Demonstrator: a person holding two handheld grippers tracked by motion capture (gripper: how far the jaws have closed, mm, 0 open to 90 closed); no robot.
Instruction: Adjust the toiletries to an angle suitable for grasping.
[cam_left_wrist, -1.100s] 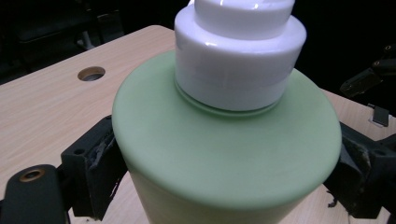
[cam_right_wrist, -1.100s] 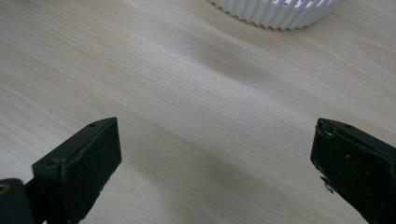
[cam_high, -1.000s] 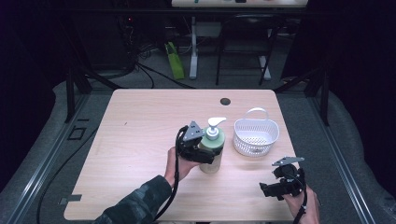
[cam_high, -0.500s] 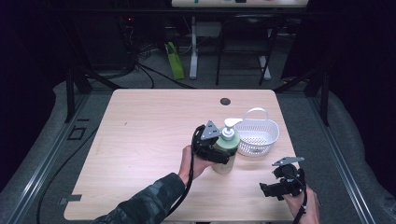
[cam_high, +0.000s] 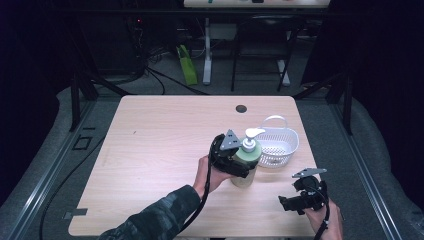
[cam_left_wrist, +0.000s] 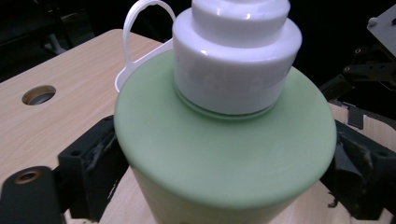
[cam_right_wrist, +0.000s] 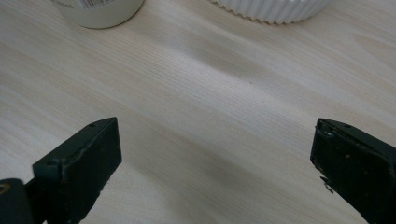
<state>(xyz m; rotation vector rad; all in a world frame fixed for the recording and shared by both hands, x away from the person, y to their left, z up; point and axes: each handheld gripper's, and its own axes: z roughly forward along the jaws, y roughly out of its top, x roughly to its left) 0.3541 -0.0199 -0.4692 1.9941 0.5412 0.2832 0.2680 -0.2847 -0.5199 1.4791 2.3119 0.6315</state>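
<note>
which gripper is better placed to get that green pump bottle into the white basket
Left. The left gripper is shut on the pale green plastic pump bottle, right beside the white ribbed plastic basket. The right gripper hangs open and empty over the near edge of the wooden table.

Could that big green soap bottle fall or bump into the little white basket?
Maybe. The left gripper clamps the green pump bottle with the white top across its wide body, so the round, smooth sides might slip between the jaws. The bottle is close beside the small white plastic basket, whose thin handle stands up, so the pump spout could catch it or nudge the light basket. The right gripper is open and apart, near the wooden table edge, steadying nothing.
</note>
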